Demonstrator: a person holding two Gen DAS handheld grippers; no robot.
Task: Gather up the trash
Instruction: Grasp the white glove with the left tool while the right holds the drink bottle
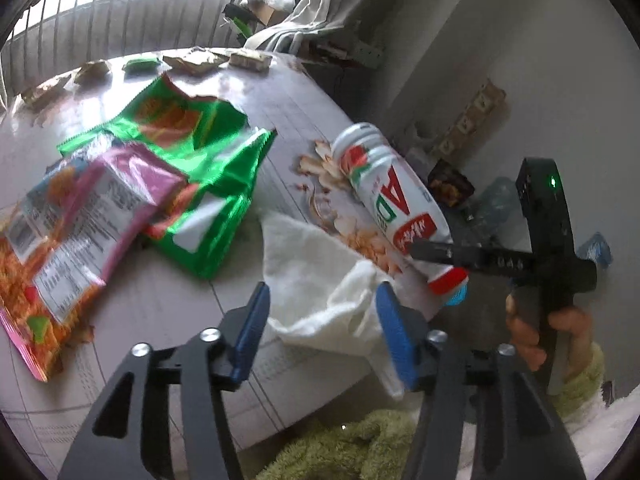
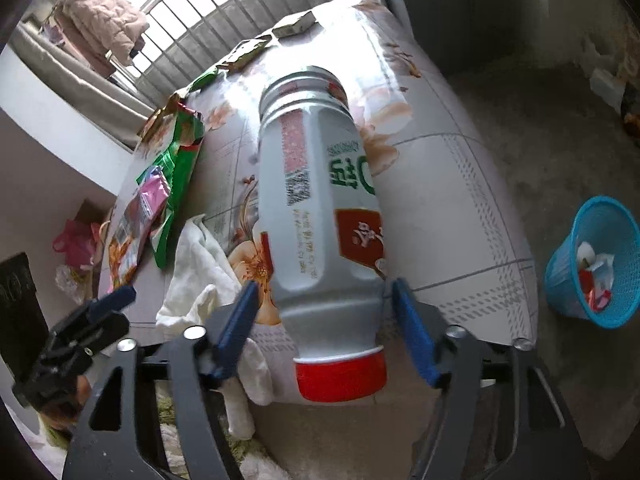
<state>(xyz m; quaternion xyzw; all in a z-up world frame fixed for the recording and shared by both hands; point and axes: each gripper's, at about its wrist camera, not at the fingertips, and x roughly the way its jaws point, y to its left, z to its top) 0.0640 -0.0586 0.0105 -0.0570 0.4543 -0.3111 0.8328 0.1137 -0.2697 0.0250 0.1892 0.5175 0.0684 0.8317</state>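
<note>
A white drink bottle with a red cap lies on the flowered table cover, cap toward me. My right gripper is open and straddles the bottle's neck, with a gap showing at the left pad. In the left wrist view the same bottle lies at the table's right edge, a black right-gripper finger beside its cap. My left gripper is open over a crumpled white tissue, not pressing it. A green wrapper and a pink-orange snack bag lie to the left.
A blue mesh basket holding some trash stands on the floor, right of the table. Small boxes line the table's far edge before a barred window. A hand in a green sleeve holds the right gripper. Clutter sits on the floor.
</note>
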